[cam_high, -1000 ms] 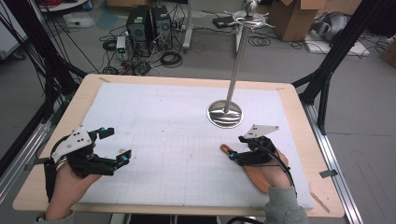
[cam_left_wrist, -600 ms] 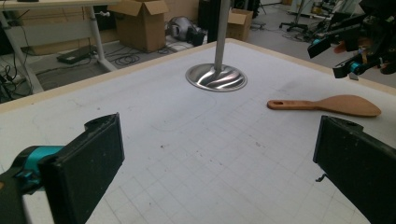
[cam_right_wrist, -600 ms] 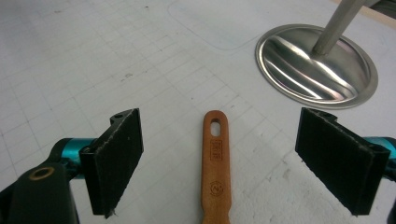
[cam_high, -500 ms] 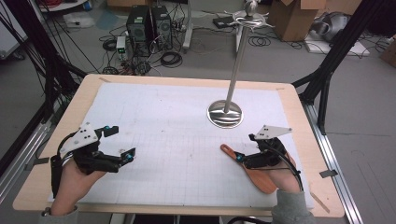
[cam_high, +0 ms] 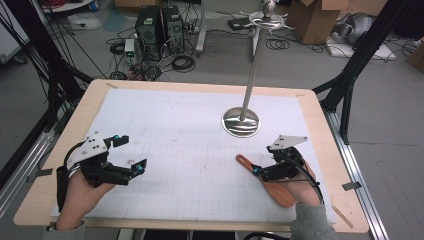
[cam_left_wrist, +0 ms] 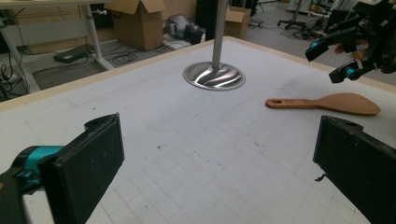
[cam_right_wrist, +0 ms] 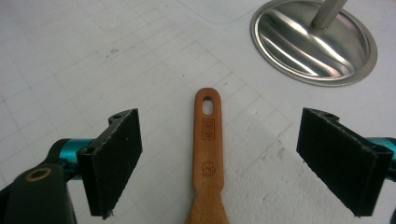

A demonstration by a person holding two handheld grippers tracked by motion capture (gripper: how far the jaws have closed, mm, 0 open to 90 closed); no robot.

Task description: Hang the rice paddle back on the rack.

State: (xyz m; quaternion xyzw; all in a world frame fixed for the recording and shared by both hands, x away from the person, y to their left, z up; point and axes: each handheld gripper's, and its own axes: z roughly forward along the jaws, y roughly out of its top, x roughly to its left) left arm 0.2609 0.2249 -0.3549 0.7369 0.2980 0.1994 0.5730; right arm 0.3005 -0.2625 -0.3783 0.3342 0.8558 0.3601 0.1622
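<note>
A wooden spatula (cam_high: 272, 187) lies flat on the white gridded mat (cam_high: 190, 135) at the front right, its handle hole pointing to the far left. My right gripper (cam_high: 262, 168) hovers over the spatula's handle (cam_right_wrist: 208, 140), open, with one jaw on each side of it and neither touching. My left gripper (cam_high: 132, 152) is held open at the front left with nothing between its jaws. The left gripper view shows the spatula (cam_left_wrist: 327, 102) across the mat, with the right gripper (cam_left_wrist: 343, 56) above it.
A metal stand with a round shiny base (cam_high: 241, 121) and a tall pole (cam_high: 252, 65) rises at the mat's back right, just beyond the spatula. The wooden table's edge (cam_high: 330, 150) runs close to my right hand. Boxes and cables lie on the floor beyond.
My right gripper has drawn back a little to the right along the spatula, showing more of the handle. The spatula has stayed in place. My left gripper has barely shifted.
</note>
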